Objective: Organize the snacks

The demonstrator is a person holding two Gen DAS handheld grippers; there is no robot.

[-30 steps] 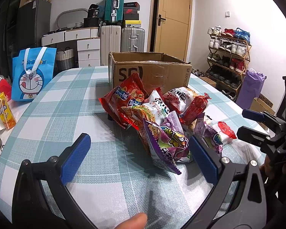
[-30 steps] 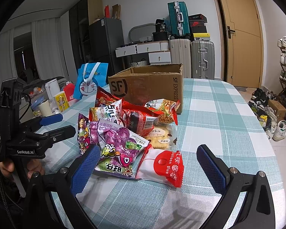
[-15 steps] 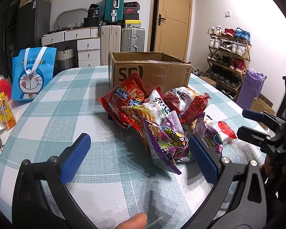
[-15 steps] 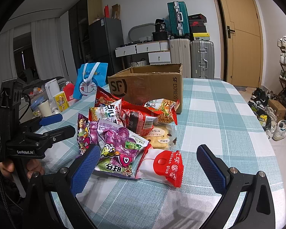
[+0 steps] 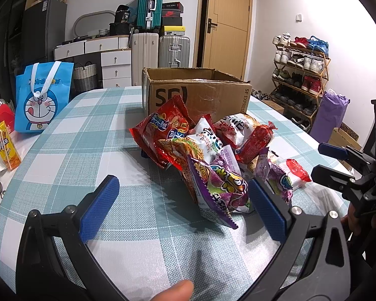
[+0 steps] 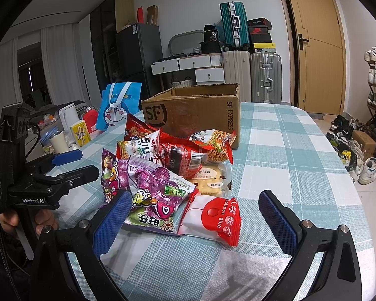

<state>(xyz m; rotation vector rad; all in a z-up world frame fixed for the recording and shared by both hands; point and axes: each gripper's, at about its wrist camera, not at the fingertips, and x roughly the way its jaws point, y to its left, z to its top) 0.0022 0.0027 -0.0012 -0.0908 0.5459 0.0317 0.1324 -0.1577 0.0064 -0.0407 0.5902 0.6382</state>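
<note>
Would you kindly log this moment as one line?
left gripper open | right gripper open | snacks piled | cardboard box behind

A heap of snack packets lies on the desk ahead of the left gripper, a cardboard box behind it, a tote bag far left.

Colourful snack packets lie heaped against the open cardboard box.
</note>
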